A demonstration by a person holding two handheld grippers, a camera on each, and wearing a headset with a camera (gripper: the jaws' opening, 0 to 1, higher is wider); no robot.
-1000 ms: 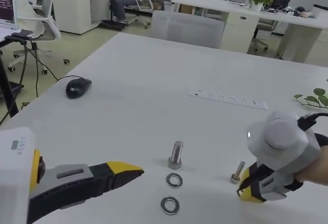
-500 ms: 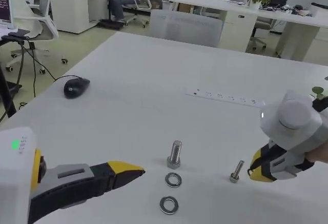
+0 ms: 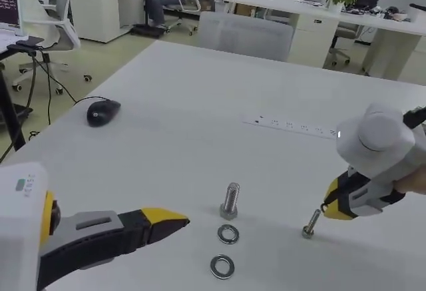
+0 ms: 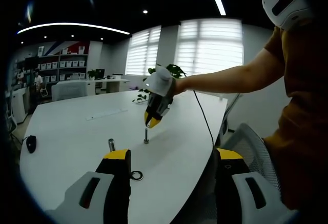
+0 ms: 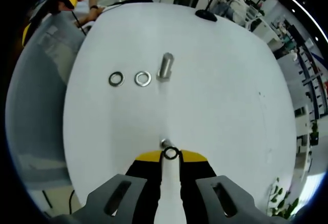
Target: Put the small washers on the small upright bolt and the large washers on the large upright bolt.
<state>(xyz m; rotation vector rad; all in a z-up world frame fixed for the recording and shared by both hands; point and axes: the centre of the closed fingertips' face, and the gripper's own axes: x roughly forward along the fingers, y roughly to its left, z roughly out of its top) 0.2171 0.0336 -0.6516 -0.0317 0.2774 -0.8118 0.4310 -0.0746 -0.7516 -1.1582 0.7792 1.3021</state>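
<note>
A white table [image 3: 200,104] carries everything. The left gripper [image 4: 173,156] hangs low at its near side, fingers wide apart and holding nothing. The right gripper [image 3: 334,210] has its fingers clamped on a small washer [image 5: 176,153]. The large bolt [image 3: 229,201] stands upright, with one large washer [image 3: 228,234] flat just beside its foot and a second large washer [image 3: 221,266] nearer the person. The small bolt [image 3: 309,224] stands off to the right, its top just under the held washer.

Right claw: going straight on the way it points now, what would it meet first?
Probably the small bolt, whose top sits just beyond the small washer pinched at the tips of the right claw; the gap between them is hard to judge.
</note>
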